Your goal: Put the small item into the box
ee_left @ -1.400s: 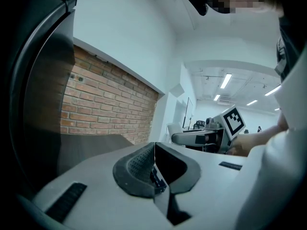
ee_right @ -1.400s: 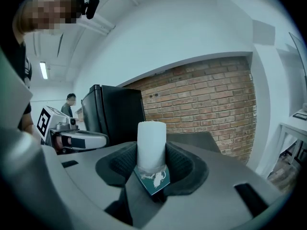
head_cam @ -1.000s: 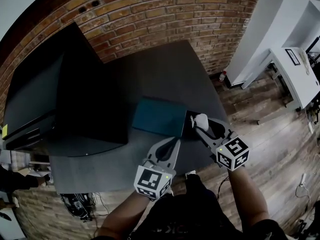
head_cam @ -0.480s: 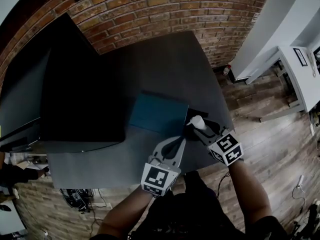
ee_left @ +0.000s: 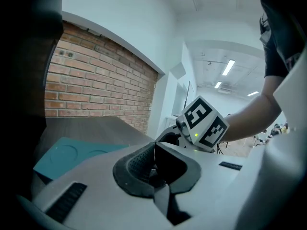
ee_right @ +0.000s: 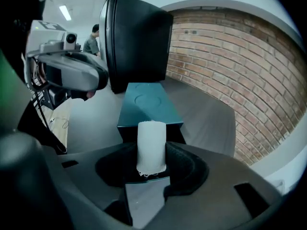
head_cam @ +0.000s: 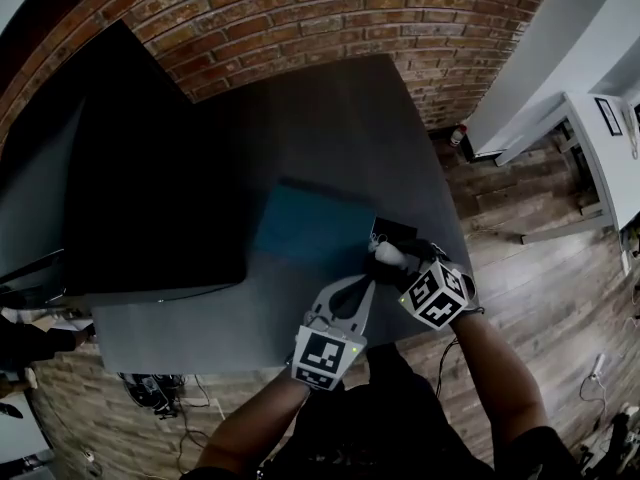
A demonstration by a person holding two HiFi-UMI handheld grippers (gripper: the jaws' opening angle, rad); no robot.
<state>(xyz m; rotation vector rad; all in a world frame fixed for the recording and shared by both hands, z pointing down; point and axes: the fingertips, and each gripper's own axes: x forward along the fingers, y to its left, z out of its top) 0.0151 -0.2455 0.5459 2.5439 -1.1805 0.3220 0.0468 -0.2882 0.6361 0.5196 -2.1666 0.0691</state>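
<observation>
One white roll (ee_right: 151,145) is clamped in the right tongs (head_cam: 384,257) at centre right, just beside the single teal box (head_cam: 310,230) on the table (head_cam: 340,118). The left tongs (ee_left: 154,155) are pressed together, empty.

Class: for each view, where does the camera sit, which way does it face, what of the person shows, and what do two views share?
Head view: on the head, looking steeply down at the table; both forearms, left hand-held gripper and right hand-held gripper show.
Left gripper view: along its shut jaws across the table, brick wall left; the right forearm shows.
Right gripper view: along its jaws, gripping a white roll, toward the teal box.
Shared: both gripper views show the teal box.
</observation>
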